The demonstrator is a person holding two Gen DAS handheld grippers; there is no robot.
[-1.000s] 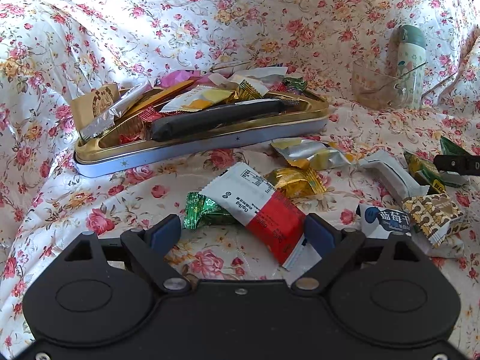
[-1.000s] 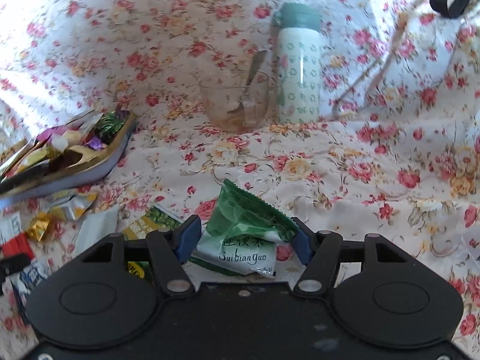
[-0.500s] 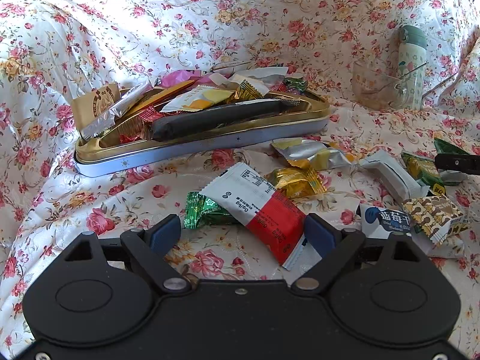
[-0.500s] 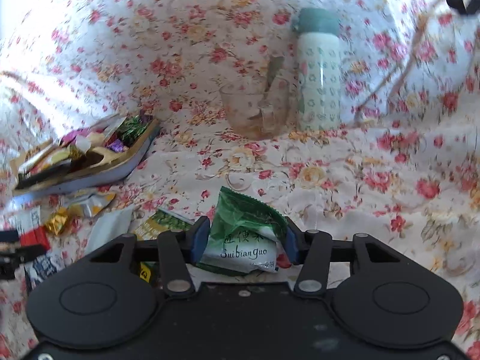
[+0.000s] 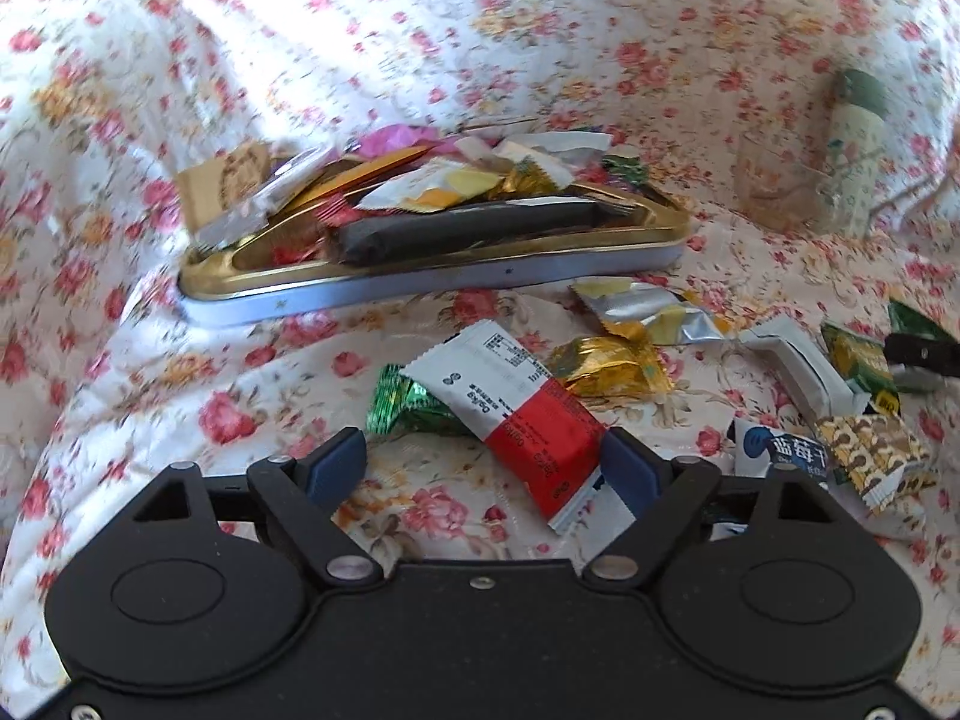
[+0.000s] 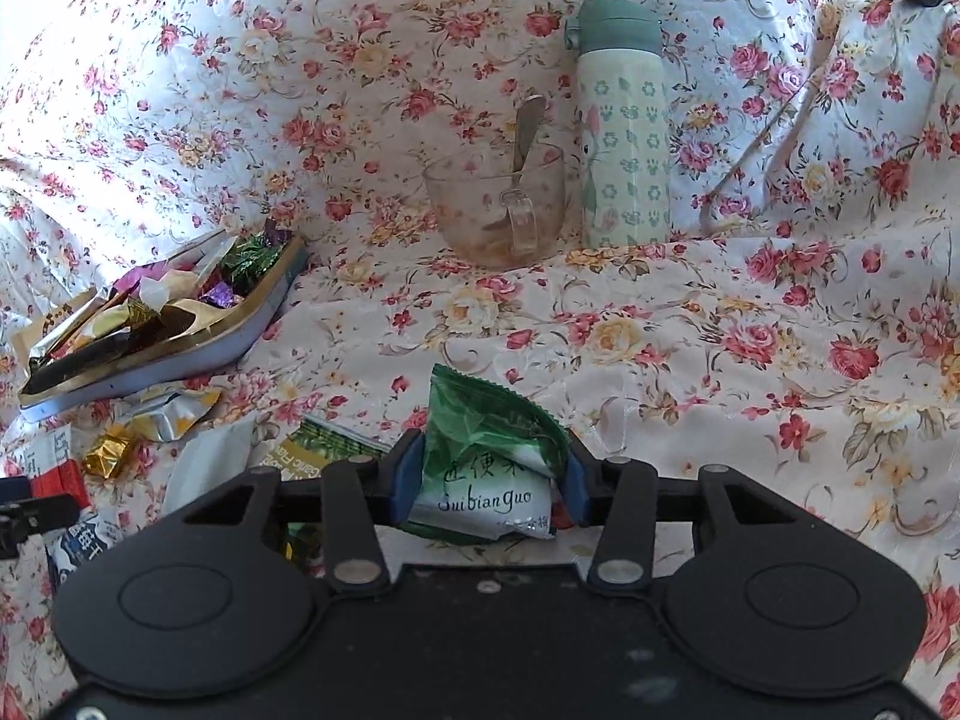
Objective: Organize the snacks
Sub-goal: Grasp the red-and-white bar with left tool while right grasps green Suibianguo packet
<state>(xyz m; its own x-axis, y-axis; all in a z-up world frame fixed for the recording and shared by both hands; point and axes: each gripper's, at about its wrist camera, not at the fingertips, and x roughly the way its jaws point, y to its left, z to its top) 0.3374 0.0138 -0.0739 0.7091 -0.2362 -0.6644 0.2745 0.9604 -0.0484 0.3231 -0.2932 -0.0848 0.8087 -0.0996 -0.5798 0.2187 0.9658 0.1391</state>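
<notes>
My left gripper (image 5: 483, 468) is open, low over the floral cloth. A red and white snack packet (image 5: 516, 408) lies between its fingers, its lower end against the right finger, beside a green foil candy (image 5: 408, 408). A shallow gold tin (image 5: 432, 276) heaped with wrapped snacks sits beyond; it also shows at the left of the right wrist view (image 6: 180, 348). My right gripper (image 6: 486, 480) is shut on a green and white "Suibianguo" packet (image 6: 486, 456), held just above the cloth.
Loose snacks lie right of the left gripper: a gold candy (image 5: 606, 360), a silver wrapper (image 5: 648, 312), a white pack (image 5: 804, 366), a patterned pack (image 5: 876, 456). A glass cup with a spoon (image 6: 498, 204) and a green-capped bottle (image 6: 624, 132) stand at the back.
My right gripper has closed on the green packet and lifted it slightly while turning right. My left gripper has shifted only a little, and the red packet's end now sits against its right finger.
</notes>
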